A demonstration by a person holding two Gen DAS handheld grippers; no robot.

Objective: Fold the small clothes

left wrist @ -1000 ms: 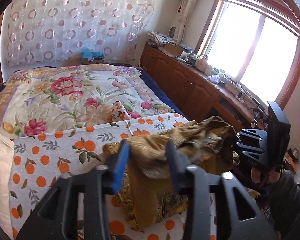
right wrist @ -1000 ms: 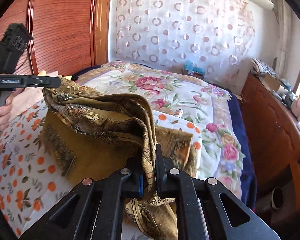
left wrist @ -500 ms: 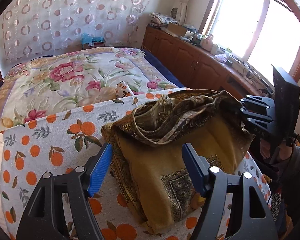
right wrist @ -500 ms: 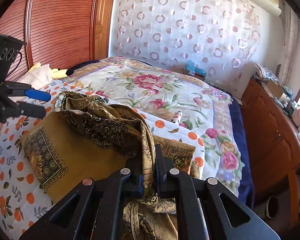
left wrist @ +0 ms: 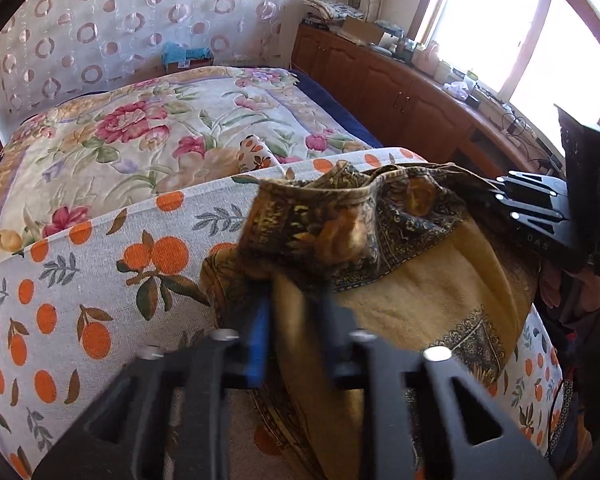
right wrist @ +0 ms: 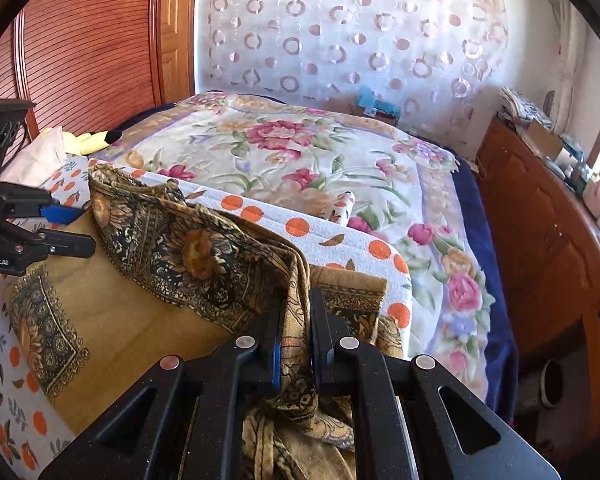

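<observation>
You are partway through folding the ochre patterned cloth [left wrist: 428,296]. It lies on the orange-print sheet [left wrist: 80,280] at the near end of the bed, toward the corner on the cabinet side. Its lower layer is spread fairly flat, showing a plain mustard field with dark ornamental squares. An upper layer with the dark floral border is lifted and draped across it in a loose, wrinkled band between your two tools. So one fold looks under way but is not laid down. The raised edge has yet to be carried over, set flat and smoothed, and any further folds are left. Beyond the sheet, the floral quilt [right wrist: 300,148] covers the rest of the bed, with a small rolled print cloth [left wrist: 256,152] lying on it just past the sheet's far edge.

Your left gripper [left wrist: 296,320] has its jaws drawn together on the cloth, with a bunched fold of the fabric standing between the blue pad and the dark finger. That view is blurred, so how deep the bite goes is hard to judge.

Your right gripper [right wrist: 294,344] is clamped on the cloth too. A narrow gathered strip runs down between its fingers and hangs below them toward the sheet's near edge.
</observation>
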